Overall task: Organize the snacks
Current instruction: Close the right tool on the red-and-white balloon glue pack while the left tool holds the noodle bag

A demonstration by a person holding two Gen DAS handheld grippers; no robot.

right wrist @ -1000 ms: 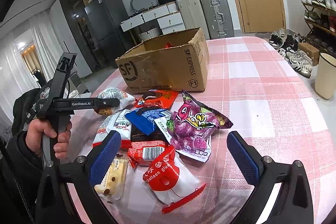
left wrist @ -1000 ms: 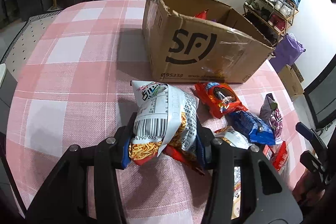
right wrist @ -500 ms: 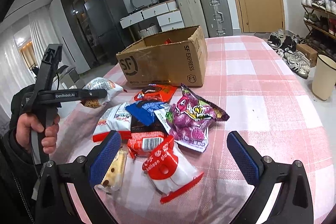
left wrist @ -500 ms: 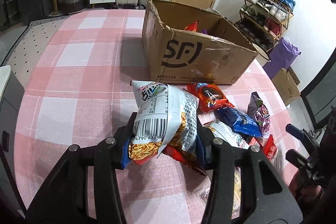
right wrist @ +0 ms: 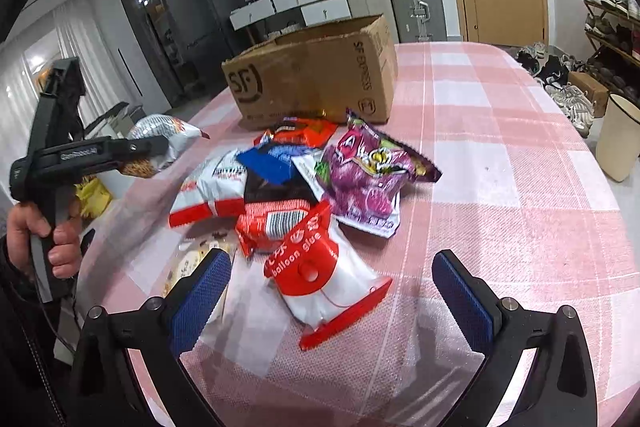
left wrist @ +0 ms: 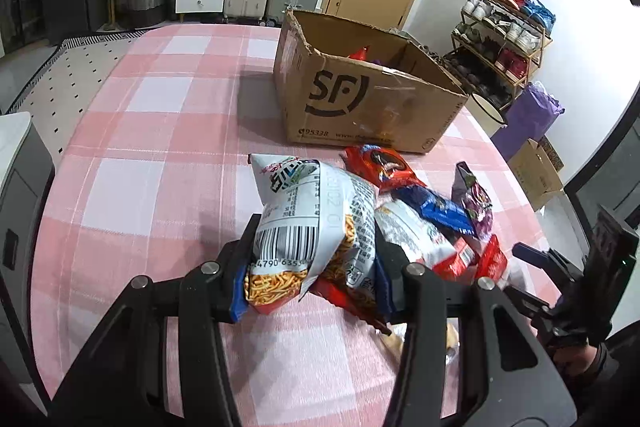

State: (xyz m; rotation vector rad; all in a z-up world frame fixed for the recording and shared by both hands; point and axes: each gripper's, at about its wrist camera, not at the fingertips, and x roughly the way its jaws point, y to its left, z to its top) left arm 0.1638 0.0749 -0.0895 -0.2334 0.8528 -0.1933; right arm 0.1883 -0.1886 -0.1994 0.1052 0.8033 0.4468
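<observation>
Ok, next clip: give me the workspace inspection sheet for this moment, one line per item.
Surface: table under a pink checked cloth.
Job's things: open cardboard box with some packets already inside; loose snack pile in front of it, including a purple bag and a red-and-white "balloon glue" pack.
Clutter: nothing seen.
Grippers: left gripper clamps a white noodle-snack bag, lifted off the cloth; right gripper open above the balloon glue pack.
Cables: one dark cable below the left hand.
Surroundings: suitcases, drawers, shoe rack, door.
</observation>
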